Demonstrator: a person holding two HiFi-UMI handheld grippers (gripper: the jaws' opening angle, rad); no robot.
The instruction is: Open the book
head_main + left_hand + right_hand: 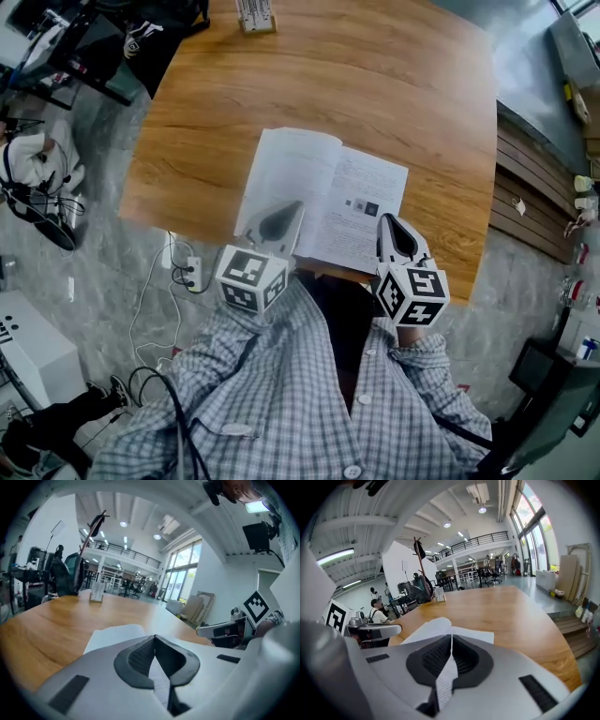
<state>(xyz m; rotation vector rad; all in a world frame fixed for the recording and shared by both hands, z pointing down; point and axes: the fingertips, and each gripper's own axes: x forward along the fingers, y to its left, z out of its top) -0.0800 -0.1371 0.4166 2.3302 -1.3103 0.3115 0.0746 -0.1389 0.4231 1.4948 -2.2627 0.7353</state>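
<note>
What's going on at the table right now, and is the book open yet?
A person holds a two-jaw gripper in each hand over the book, which lies open, pages up, near the front edge of the wooden table. The left gripper hangs above the book's left page, and the right gripper hangs above its near right corner. Both have their jaws together, and neither appears to pinch a page. The opening looks done.
</note>
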